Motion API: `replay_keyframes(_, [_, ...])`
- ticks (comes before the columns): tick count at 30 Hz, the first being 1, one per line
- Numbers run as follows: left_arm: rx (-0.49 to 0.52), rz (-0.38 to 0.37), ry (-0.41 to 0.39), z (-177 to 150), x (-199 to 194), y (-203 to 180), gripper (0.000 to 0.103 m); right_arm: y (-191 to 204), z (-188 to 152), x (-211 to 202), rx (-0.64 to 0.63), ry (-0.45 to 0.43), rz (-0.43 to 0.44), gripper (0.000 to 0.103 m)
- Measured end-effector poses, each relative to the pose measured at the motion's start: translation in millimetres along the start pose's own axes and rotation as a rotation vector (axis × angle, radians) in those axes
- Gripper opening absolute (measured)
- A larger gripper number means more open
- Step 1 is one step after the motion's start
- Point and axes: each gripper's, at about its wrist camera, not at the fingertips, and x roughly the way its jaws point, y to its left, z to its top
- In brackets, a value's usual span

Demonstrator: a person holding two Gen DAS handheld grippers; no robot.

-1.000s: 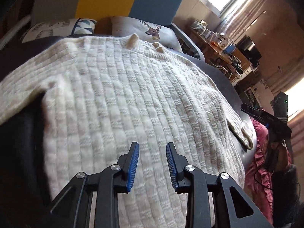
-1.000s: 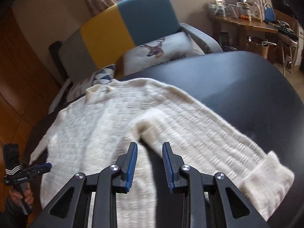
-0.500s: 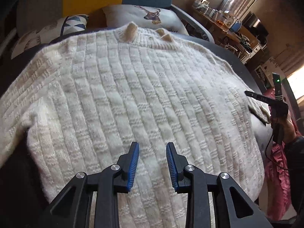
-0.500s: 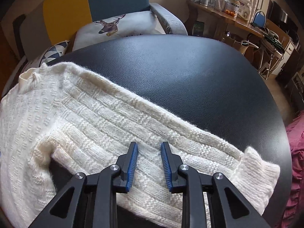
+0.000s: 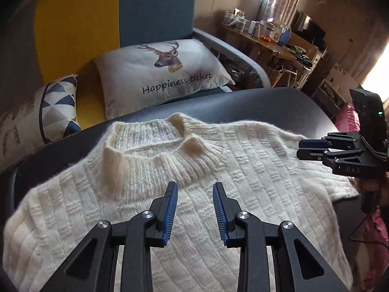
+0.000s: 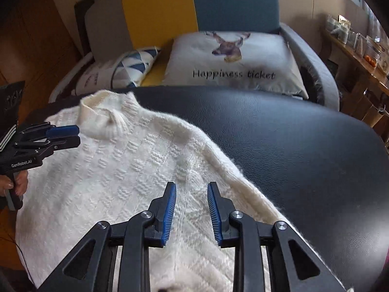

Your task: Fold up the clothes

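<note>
Across the black tabletop [image 6: 279, 131] a cream sweater [image 5: 243, 170] is lying flat, collar toward the far edge; the left gripper [image 5: 195, 187] and right gripper [image 6: 191, 187] are hovering over it, jaws parted, gripping nothing.

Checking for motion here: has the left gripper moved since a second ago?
Yes. The left gripper has advanced up the sweater toward the deer pillow; its open fingertips now sit near the collar, not the lower body.

Cream basket-weave sweater [image 5: 255, 170], black table [image 6: 279, 131]
</note>
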Motion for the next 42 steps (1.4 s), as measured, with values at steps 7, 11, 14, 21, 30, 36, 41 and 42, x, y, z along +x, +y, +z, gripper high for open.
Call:
replay_keyframes(7, [-0.102, 0.015, -0.003, 4, 28, 25, 0.029, -12, 4, 18, 0.003, -0.051, -0.041, 0.025])
replay_keyframes(11, [-0.131, 0.049, 0.005, 7, 20, 21, 0.029, -9, -10, -6, 0.027, -0.045, 0.003, 0.025])
replay_keyframes(14, [-0.130, 0.016, -0.043, -2, -7, 11, 0.030, -9, -35, -35, 0.079, -0.038, 0.185, 0.026])
replay_keyframes(21, [-0.012, -0.132, -0.043, -47, -37, -44, 0.035, -25, -143, -66, 0.331, 0.031, 0.554, 0.031])
replay_keyframes(30, [0.158, -0.167, 0.064, -67, 5, -119, 0.036, -26, -206, -45, 0.499, 0.087, 0.705, 0.034])
replay_keyframes(36, [0.186, -0.148, 0.070, -73, 16, -128, 0.043, -5, -159, -29, 0.474, -0.082, 0.728, 0.041])
replay_keyframes(41, [0.200, -0.130, 0.061, -76, 15, -131, 0.045, -32, -143, -29, 0.733, -0.291, 0.787, 0.041])
replay_keyframes(42, [0.216, -0.122, 0.061, -77, 16, -133, 0.045, -35, -145, -37, 0.750, -0.336, 0.837, 0.041])
